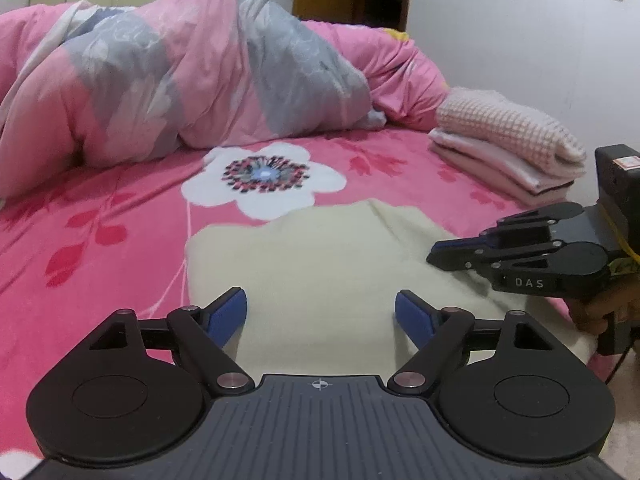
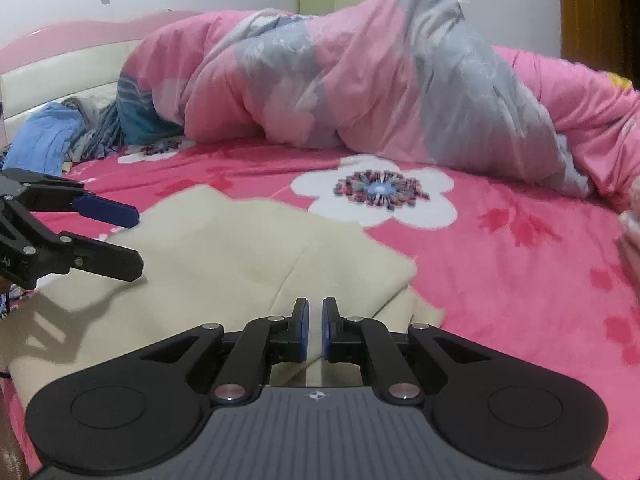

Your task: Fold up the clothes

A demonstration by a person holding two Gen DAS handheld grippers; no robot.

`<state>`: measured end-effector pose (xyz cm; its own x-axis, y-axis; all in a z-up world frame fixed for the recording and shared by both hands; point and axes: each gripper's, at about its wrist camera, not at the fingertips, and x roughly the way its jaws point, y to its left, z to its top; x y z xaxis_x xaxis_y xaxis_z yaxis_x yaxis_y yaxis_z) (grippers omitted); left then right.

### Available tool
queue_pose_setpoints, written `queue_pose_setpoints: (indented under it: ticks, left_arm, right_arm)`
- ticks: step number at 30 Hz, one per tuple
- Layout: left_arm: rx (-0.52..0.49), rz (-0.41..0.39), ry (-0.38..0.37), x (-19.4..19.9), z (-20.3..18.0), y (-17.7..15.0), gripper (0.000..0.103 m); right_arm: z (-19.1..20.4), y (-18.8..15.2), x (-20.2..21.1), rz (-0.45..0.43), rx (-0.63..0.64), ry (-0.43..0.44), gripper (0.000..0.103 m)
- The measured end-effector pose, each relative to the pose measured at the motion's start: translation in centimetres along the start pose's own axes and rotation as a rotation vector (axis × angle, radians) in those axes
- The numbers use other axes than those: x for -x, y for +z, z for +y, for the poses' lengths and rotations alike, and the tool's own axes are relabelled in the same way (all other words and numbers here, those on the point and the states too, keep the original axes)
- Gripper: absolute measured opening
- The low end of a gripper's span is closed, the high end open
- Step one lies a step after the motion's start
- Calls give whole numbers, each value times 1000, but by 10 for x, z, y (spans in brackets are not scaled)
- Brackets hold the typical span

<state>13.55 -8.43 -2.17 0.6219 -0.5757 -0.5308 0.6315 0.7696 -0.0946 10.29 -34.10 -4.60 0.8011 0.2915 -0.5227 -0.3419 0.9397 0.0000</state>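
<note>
far right, folded stack (image 2: 631, 236) cropped, perhaps towels

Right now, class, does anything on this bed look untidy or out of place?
Yes. A blue garment lies crumpled among striped cloth by the headboard, unlike the neat folded stack. The cream cloth lies flat, one corner turned over.

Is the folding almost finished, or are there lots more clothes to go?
Some looks done: a neat stack of folded clothes sits at the bed's far side. In hand: a cream garment lies spread on the pink bedsheet, partly folded it seems. The left gripper is open above it; the right gripper is shut, whether on cloth I cannot tell. Left: a rumpled blue pile by the headboard.
</note>
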Motion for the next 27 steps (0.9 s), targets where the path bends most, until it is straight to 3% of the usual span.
queue_pose_setpoints:
  ticks: [4,7,9,16,20,27]
  left_arm:
    - [8,-1,5,-19,7,18,82]
    - [48,64,8,-45,18,18,85]
    - [52,65,5,-47,20,19,85]
    - [79,-25,7,-8,21,24,82]
    - [73,-56,-2,23,14,20,83]
    - [57,7,-12,44,-10,-4,84]
  right_arm:
    - [-7,17,-6,-57,-7,-10,6]
    - [-19,15,-35,14,-31,-30,6]
    - [-31,7,-45,36,-76,-46,5]
    - [-52,1,15,-54,-250,-113,6]
    - [-52,-9,57,-106,-336,-103,6]
    - [-4,-32,91,-128,-377,98,6]
